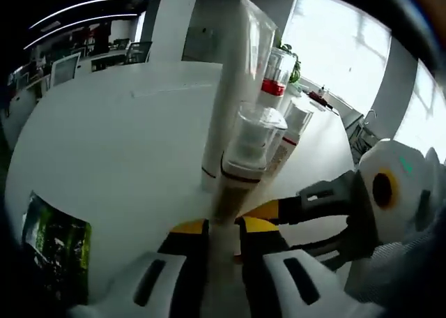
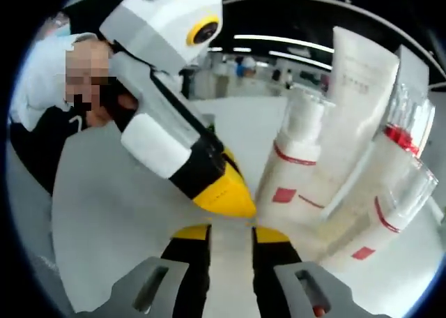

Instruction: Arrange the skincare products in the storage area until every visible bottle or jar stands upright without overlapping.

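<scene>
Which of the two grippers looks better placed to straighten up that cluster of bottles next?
Probably the left. The left gripper has its jaws right at the foot of a clear-capped bottle, in the left gripper view. The right gripper points beside the cluster, its jaws apart with bare table between them.

The bottles [image 1: 245, 116] stand packed together on the white table [image 1: 104, 144], touching, with no gap between them for a jaw; left of the cluster the tabletop lies bare up to a green packet [image 1: 59, 241] near the edge. Right of the cluster the right gripper [image 1: 279, 210] blocks the near side; in the right gripper view the left gripper [image 2: 233, 199] bars the cluster's left flank [image 2: 334, 144].
</scene>
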